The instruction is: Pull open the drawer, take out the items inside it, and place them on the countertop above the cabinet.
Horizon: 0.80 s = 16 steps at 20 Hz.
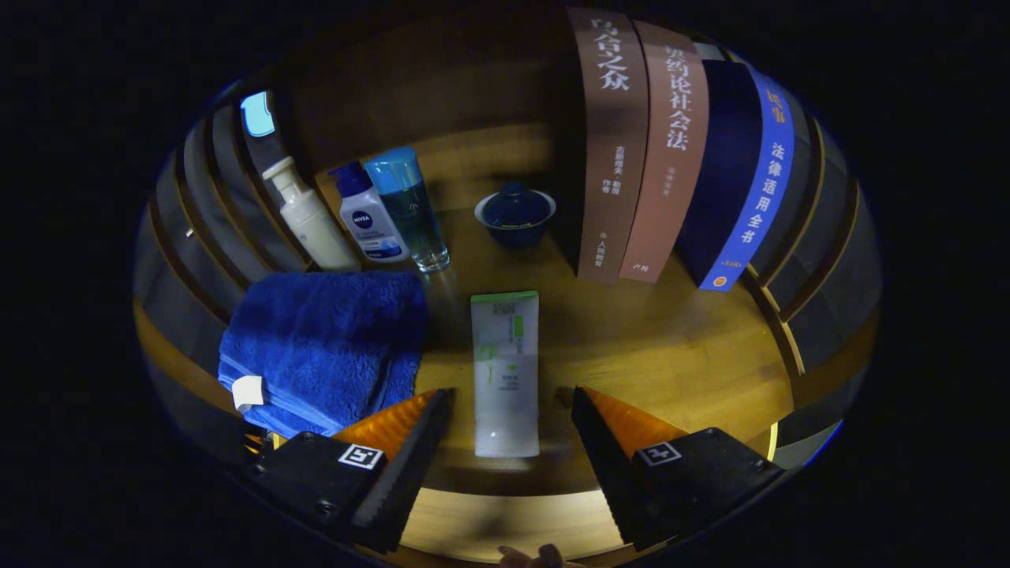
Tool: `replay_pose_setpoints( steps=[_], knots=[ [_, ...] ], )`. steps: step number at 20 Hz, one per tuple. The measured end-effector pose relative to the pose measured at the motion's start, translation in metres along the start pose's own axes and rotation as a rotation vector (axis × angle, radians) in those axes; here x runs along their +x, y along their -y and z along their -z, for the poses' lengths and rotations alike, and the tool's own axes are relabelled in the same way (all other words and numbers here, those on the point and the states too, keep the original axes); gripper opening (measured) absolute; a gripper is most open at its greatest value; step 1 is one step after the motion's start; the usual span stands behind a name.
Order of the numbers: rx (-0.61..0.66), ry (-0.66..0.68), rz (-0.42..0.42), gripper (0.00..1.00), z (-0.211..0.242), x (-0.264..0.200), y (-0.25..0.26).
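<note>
- Claw (505, 442): spread wide, pinching nothing; fingers flank the lower end of the tube without touching it.
- White tube with green cap (505, 371): lying flat on the wooden tabletop (678, 347), cap toward 12 o'clock, base between the fingers. Apparently just set down, or about to be.
- Blue towel (323, 347): folded, at 9 o'clock of the tube, just beside it.
- Three bottles: white pump bottle (310, 217), blue-capped white bottle (368, 217), clear blue bottle (410, 209); upright at 11 o'clock, beyond the towel.
- Lidded blue cup (515, 213): at 12 o'clock, well apart.
- Books (671, 158): upright at 1 o'clock.
- Handling advice: withdraw straight toward 6 o'clock, fingers kept apart, avoiding the towel edge; then return for remaining drawer items.
</note>
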State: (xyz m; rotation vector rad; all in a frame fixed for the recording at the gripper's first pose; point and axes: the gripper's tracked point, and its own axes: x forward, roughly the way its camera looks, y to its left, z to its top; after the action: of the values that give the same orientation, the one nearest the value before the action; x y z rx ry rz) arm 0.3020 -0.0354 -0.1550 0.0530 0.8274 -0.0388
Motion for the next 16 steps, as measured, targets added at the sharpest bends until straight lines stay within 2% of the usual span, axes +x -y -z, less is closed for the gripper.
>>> replay_pose_setpoints(
  steps=[8,12,16],
  knots=[
    [0.002,0.281,-0.022,1.0,0.007,-0.105,-0.003],
    [-0.007,0.421,-0.03,1.0,0.039,-0.161,-0.004],
    [0.026,0.489,-0.072,1.0,0.092,-0.201,-0.004]
  ],
)
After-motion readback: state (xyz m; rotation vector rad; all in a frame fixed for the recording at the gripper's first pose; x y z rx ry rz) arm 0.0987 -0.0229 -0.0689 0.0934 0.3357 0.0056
